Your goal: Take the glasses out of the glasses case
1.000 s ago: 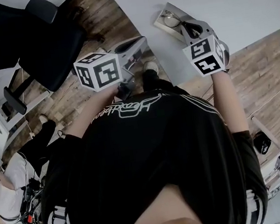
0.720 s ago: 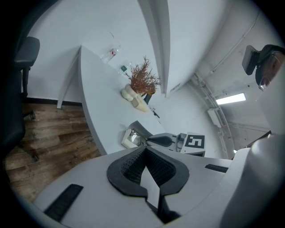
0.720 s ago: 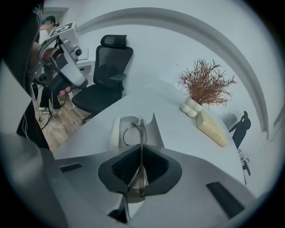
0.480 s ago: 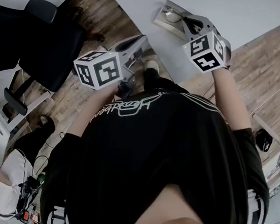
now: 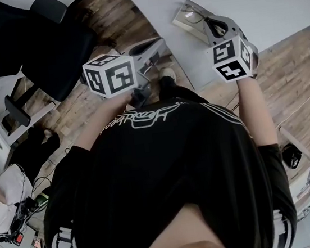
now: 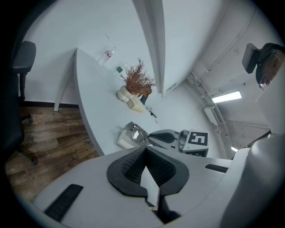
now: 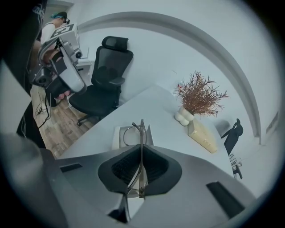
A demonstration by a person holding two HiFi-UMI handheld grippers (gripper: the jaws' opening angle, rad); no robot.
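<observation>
A white glasses case [image 5: 184,19] lies open near the white table's [image 5: 264,4] front edge. Thin-framed glasses [image 5: 193,14] sit at its opening. My right gripper [image 5: 213,26] is shut on one temple arm. In the right gripper view the arm runs straight between the jaws [image 7: 141,153], with the lens rims [image 7: 132,133] over the case [image 7: 116,136]. I cannot tell whether the glasses still touch the case. My left gripper [image 5: 153,47] hovers off the table's edge to the left, shut on nothing [image 6: 144,153]. From it I see the case [image 6: 124,140], the glasses [image 6: 138,132] and the right gripper [image 6: 165,137].
A vase of dried branches [image 7: 198,98] and a beige box [image 7: 202,136] stand farther along the table. A black office chair [image 5: 48,44] is on the wooden floor to the left. Another person [image 5: 3,197] crouches at the far lower left.
The right gripper has shifted very slightly with the glasses in it. The left gripper has hardly moved. The person at the lower left has moved toward the picture's edge.
</observation>
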